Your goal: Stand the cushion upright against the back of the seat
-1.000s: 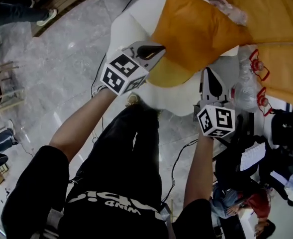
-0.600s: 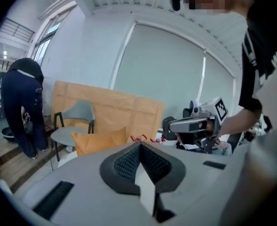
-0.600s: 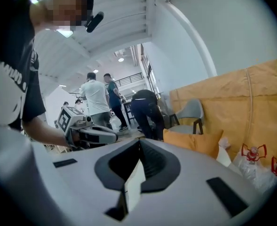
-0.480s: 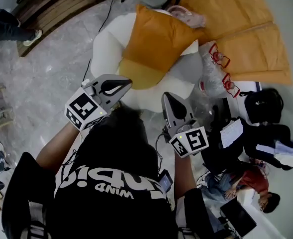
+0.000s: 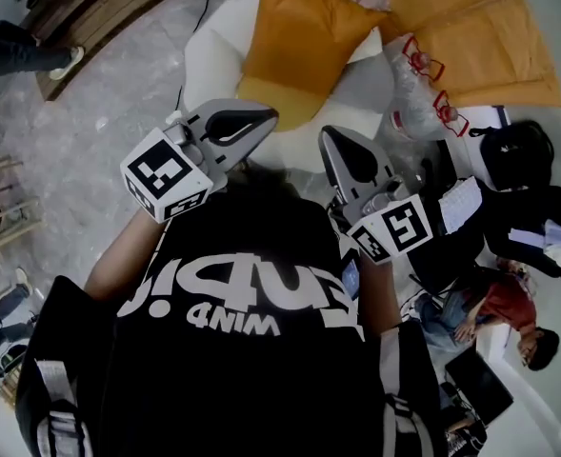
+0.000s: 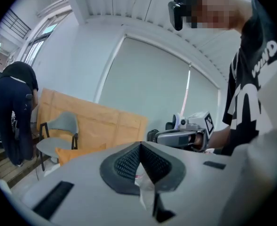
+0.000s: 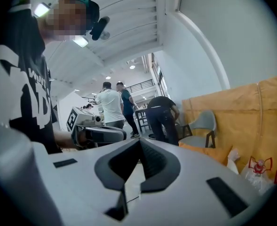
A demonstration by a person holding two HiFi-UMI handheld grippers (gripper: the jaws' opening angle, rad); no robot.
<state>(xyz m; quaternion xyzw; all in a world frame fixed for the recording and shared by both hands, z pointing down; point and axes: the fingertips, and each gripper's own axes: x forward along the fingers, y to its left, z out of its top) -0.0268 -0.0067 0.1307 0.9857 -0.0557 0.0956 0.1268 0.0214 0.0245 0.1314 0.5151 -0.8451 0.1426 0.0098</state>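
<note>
Pulled back from the seat (image 5: 209,60) and raised since a second ago: left gripper (image 5: 256,122) at 11 o'clock, right gripper (image 5: 342,150) at 1 o'clock, jaws of both clenched on nothing. Leaves the cushion (image 5: 299,41) at 12 o'clock, propped unheld against the seat back. Could slump forward or sideways, lacking any steadying grip. Counted: one cushion, one seat, two grippers

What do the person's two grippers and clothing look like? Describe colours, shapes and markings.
Both the left gripper and right gripper are pale grey, tapering shells with dark teardrop insets. Each carries a white cube with black square markers. Their pads are black and ribbed. The person wears a black short-sleeved T-shirt with white lettering.
</note>
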